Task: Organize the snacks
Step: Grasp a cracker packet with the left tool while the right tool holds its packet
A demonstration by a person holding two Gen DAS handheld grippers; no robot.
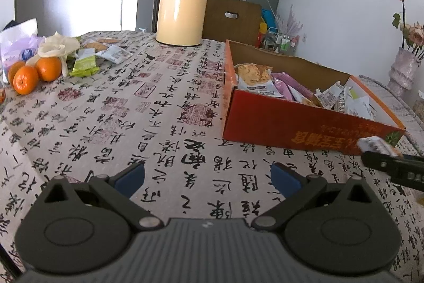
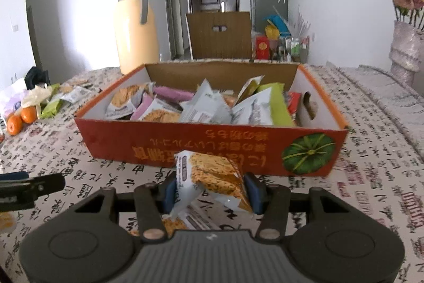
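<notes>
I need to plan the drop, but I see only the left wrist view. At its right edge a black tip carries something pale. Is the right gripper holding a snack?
Observer: Yes, the right gripper is shut on a snack packet, pinched between both pads.
Operator: Is anything under it?
Observer: Another packet seems to lie on the tablecloth below the jaws.
Operator: Is the box's right wall plain?
Observer: No, the red box has a handle hole there.

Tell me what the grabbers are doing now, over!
Right gripper shut on a snack packet, just short of the red box. Left gripper open, empty, above the tablecloth. Nothing blocking the box.
</notes>
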